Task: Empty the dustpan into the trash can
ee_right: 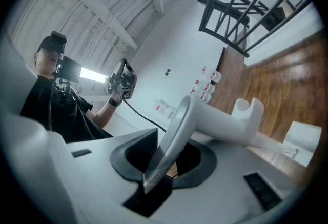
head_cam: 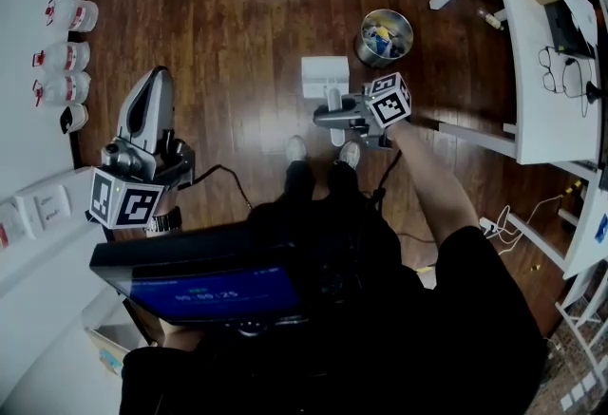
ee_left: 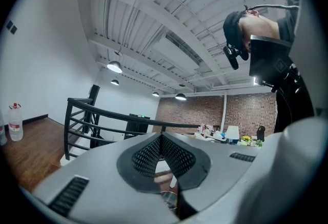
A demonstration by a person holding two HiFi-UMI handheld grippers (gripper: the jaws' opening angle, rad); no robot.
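Right gripper (head_cam: 332,111) fingers pinch the white dustpan (head_cam: 325,77) by its handle. The pan end is low over the wood floor (head_cam: 247,43), with the handle running back toward the person. The metal trash can (head_cam: 385,36) stands near, up-right of the pan in the head view, so the right hand is nearer. Left gripper (head_cam: 157,81) fingers are pressed together, empty, well apart at left.

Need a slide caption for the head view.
Right gripper holds the white dustpan near the metal trash can; left gripper shut, empty.
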